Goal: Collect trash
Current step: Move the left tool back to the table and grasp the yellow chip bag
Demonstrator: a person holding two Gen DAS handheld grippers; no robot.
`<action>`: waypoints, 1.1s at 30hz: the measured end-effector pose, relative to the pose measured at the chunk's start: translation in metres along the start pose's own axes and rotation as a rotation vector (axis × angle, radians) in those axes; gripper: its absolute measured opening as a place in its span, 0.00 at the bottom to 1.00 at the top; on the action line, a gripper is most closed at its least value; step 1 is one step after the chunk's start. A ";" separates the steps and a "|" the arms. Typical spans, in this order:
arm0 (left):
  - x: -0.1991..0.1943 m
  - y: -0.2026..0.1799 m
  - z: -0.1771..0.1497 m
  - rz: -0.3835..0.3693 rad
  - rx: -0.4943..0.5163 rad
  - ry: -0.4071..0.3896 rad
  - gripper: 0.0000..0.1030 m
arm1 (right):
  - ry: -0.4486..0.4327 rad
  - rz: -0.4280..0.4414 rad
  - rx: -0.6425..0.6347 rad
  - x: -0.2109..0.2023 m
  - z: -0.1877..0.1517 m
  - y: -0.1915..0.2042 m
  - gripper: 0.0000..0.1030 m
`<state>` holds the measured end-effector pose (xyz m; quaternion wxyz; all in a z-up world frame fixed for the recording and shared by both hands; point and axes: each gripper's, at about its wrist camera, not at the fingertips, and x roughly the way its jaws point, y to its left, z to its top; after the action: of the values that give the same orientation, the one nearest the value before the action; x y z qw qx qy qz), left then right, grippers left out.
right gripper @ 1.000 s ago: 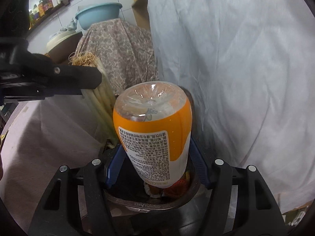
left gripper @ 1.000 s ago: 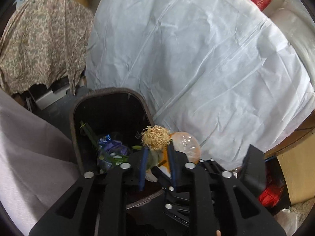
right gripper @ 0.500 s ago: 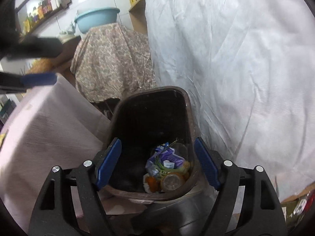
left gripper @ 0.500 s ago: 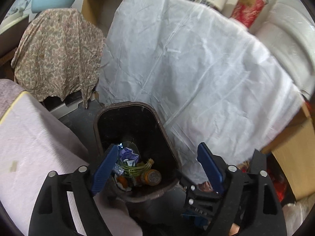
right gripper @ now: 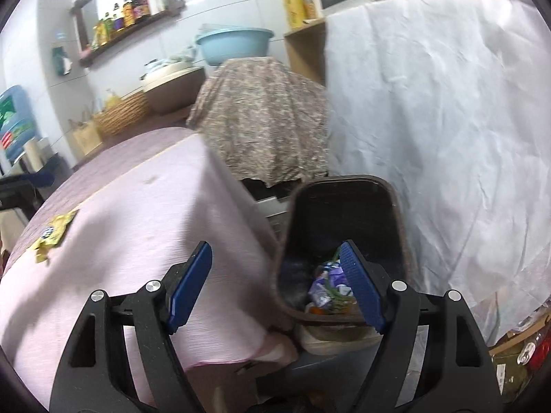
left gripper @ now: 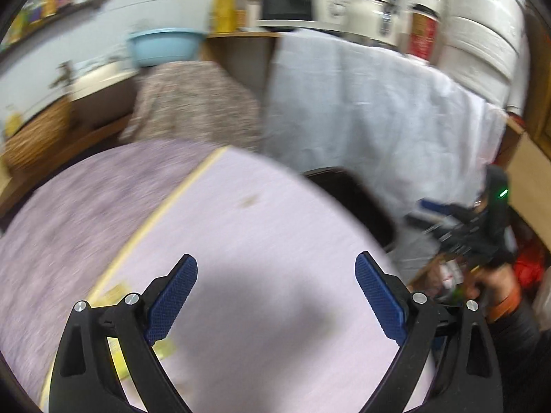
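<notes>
The left gripper hung over the pink tablecloth, its jaws opening wide with nothing between them, and that view was smeared with blur. The right gripper stood open and empty too, one blue pad over the cloth's edge and the other over the mouth of the dark bin. The bin sat just beside the covered table, and in its bottom lay trash: a purple wrapper, green stalks and something orange. A crumpled yellow wrapper lay on the tablecloth, well apart from the bin. Behind the bin hung a white sheet and a flowered cloth, with a pale blue basin above it.
</notes>
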<state>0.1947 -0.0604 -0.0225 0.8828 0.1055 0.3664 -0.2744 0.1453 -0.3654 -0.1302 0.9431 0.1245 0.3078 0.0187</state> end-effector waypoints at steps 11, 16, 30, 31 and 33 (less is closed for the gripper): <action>-0.016 0.090 -0.078 0.189 0.031 0.154 0.87 | 0.010 0.075 -0.086 -0.015 -0.011 0.062 0.74; -0.007 0.094 -0.084 0.198 0.083 0.165 0.81 | 0.018 0.083 -0.100 -0.018 -0.014 0.074 0.75; 0.016 0.100 -0.079 0.146 -0.031 0.179 0.15 | 0.004 0.117 -0.121 -0.030 -0.009 0.095 0.75; 0.016 0.104 -0.078 0.137 -0.060 0.172 0.11 | 0.002 0.125 -0.125 -0.031 -0.009 0.098 0.75; 0.012 0.112 -0.079 0.106 -0.135 0.147 0.07 | -0.002 0.131 -0.133 -0.032 -0.009 0.102 0.75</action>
<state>0.2185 0.0579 -0.0885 0.8720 0.0848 0.4417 -0.1933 0.1178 -0.2679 -0.0936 0.9463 0.0814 0.2962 0.1009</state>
